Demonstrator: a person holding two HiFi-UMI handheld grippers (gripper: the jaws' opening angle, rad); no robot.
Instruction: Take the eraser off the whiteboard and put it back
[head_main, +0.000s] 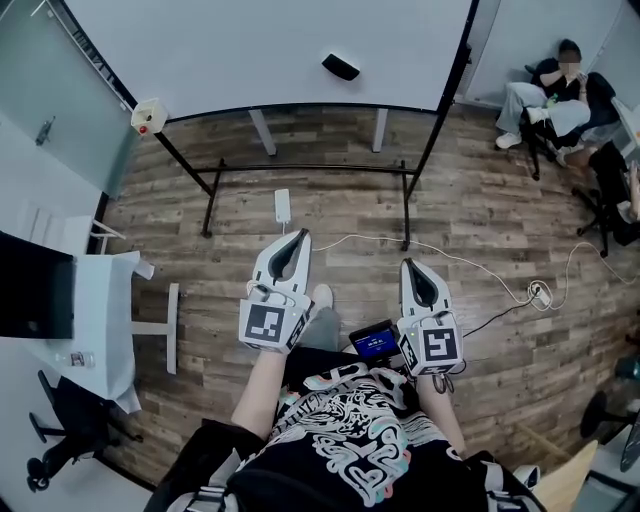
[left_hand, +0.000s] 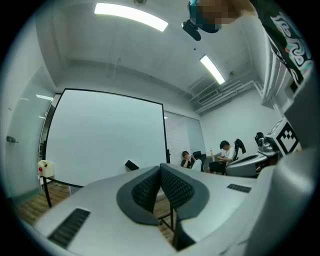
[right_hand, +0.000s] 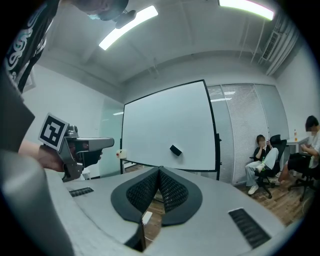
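"Where's the eraser?"
"It's a small black block, the eraser, stuck on the smooth white whiteboard, twelve o'clock from both grippers, well apart."
"The grippers?"
"Left gripper and right gripper: cross-hatched dark jaws pressed together, empty."

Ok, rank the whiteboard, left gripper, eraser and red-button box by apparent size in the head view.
1. whiteboard
2. left gripper, enlarged by its nearness to the camera
3. eraser and red-button box look about alike, so they are not ranked
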